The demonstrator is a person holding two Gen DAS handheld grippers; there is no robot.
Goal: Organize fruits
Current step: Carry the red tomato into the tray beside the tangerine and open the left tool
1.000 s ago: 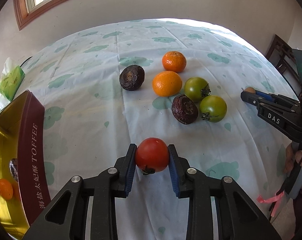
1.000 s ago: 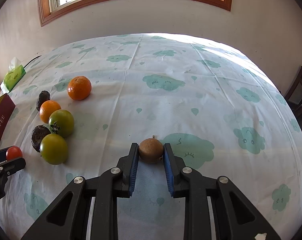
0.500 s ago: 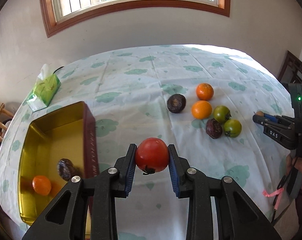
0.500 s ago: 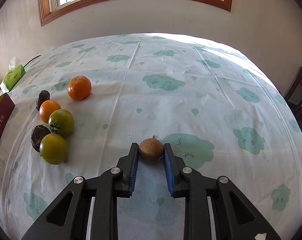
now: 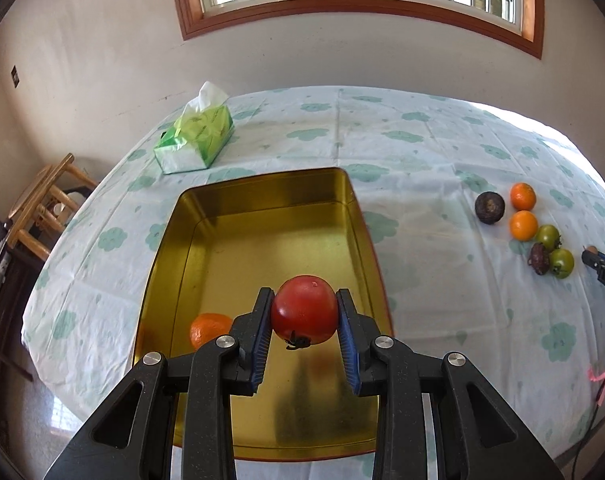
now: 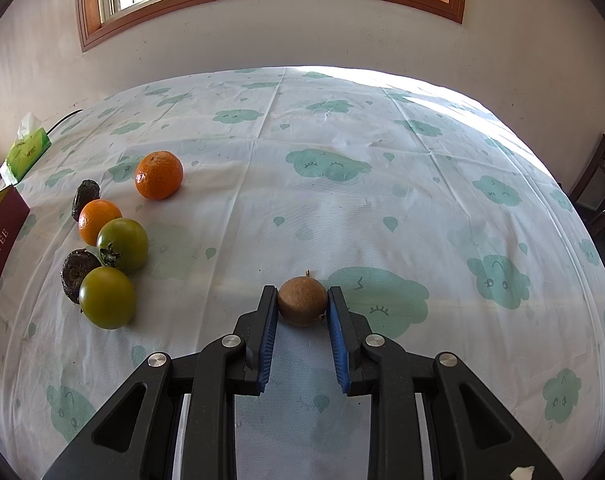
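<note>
Hovering over the open gold metal tin [image 5: 354, 216], the left tool [image 5: 304, 326] is clamped on a round red tomato [image 5: 304, 309], its blue pads pressing both sides and the dark stem end facing the camera. In the left wrist view the tomato sits low in the centre of the frame, above the tin's bare floor, with one small orange mandarin [image 5: 208, 329] already lying inside at the lower left, partly hidden by the tool's finger. To do the placing well, the person would best lower the tomato until it is just above the gold floor before easing the pads apart, since a round fruit dropped from height would likely roll or bruise; aiming for the free middle of the tin, to the right of the mandarin, should keep the two from knocking. At the right edge of that view the unsorted group lies well apart from the tin on the cloud-printed white cloth of the table [image 6: 382, 128]: two more mandarins, two green tomatoes and two dark wrinkled fruits. In the right wrist view the right tool [image 6: 302, 307] is clamped on a small brown round fruit [image 6: 302, 306] low in the centre of the frame; whether the fruit rests on the cloth or is held clear cannot be told, and it looks next in line for the tin.
</note>
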